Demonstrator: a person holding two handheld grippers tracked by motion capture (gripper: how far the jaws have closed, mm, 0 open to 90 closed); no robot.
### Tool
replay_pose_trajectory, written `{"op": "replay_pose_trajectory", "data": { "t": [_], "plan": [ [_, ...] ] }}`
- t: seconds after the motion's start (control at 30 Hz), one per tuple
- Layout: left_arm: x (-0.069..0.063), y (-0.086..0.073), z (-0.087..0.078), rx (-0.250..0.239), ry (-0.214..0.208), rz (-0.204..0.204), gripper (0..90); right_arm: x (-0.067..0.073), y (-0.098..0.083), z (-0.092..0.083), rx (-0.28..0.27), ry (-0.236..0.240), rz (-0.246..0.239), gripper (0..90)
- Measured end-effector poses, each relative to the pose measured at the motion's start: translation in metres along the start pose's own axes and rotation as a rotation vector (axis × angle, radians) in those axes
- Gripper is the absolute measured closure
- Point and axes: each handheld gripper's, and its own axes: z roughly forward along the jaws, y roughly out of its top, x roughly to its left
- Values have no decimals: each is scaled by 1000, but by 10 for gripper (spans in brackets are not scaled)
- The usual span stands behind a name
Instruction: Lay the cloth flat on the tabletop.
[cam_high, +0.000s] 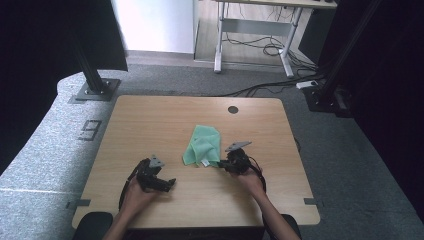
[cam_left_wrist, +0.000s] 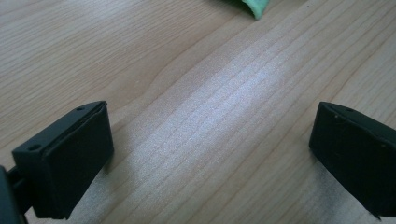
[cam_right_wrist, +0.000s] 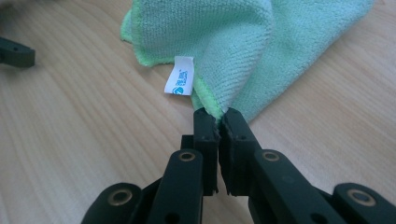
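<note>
Two views differ: the right gripper (cam_right_wrist: 218, 122) view shows fingers clenched on the green microfibre cloth's (cam_right_wrist: 243, 42) hem beside its white label (cam_right_wrist: 180, 75); the left gripper (cam_left_wrist: 210, 154) view shows released fingers over bare wooden desk (cam_left_wrist: 187, 93).

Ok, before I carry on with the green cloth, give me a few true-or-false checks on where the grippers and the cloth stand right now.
1. The right gripper is shut on a corner of the green cloth. True.
2. The left gripper also holds the cloth. False: its jaws stand wide open over bare table, with nothing between them.
3. The cloth is spread out flat. False: it lies bunched and folded.
4. A white label hangs at the cloth's edge close to the pinched corner. True.
5. The cloth hangs over the table's edge. False: it lies near the middle.
</note>
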Motion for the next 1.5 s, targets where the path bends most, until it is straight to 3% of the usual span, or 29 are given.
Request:
{"op": "replay_pose_trajectory", "data": {
  "t": [0.4,0.73,0.9,1.07,1.17,1.37,1.5],
  "plan": [
    [0,11,4,34,21,-6,0,6,-17,-18,-10,-8,1,845],
    [0,46,13,-33,-3,-8,0,3,-25,-20,-1,-22,21,845],
    [-8,68,34,-46,-28,-7,0,3,-27,-20,1,-27,22,845],
    [-13,73,50,-16,-6,9,0,2,-27,-20,1,-29,24,845],
    [-14,72,57,22,29,46,0,2,-27,-21,3,-38,17,846],
    [-9,68,53,33,39,44,1,-4,-27,-26,3,-61,19,846],
    [-3,63,48,42,32,20,1,-11,-30,-32,1,-83,32,846]
  ]
}}
